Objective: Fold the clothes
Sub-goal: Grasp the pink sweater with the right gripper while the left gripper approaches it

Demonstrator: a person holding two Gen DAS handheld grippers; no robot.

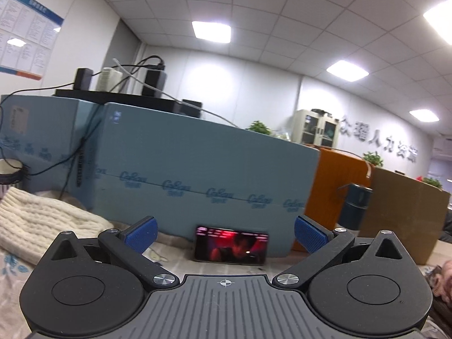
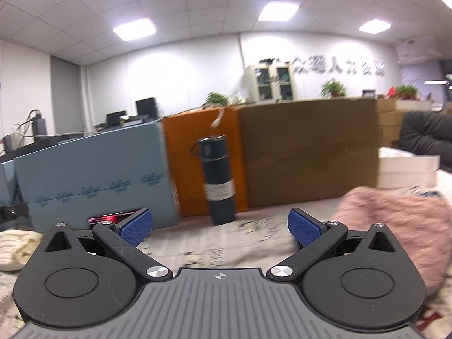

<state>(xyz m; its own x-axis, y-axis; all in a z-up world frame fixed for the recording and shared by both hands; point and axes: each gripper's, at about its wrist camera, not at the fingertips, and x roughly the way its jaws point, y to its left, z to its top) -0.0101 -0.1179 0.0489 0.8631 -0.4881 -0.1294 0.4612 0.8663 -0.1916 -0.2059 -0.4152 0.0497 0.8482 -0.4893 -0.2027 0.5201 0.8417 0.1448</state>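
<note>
A cream cable-knit garment (image 1: 36, 223) lies bunched on the table at the left, left of my left gripper (image 1: 226, 233), which stands open with nothing between its blue pads. The same cream knit (image 2: 14, 250) shows at the left edge of the right wrist view. A fluffy pink garment (image 2: 395, 226) lies heaped at the right, just beside the right finger of my right gripper (image 2: 220, 226). That gripper is open and holds nothing. Both grippers point level toward the boxes at the back of the table.
A patterned cloth (image 2: 226, 243) covers the table. Along the back stand a blue box (image 1: 197, 175), an orange box (image 2: 203, 155) and a brown cardboard box (image 2: 308, 152). A phone (image 1: 231, 244) with a lit screen leans on the blue box. A dark flask (image 2: 217, 180) stands upright ahead.
</note>
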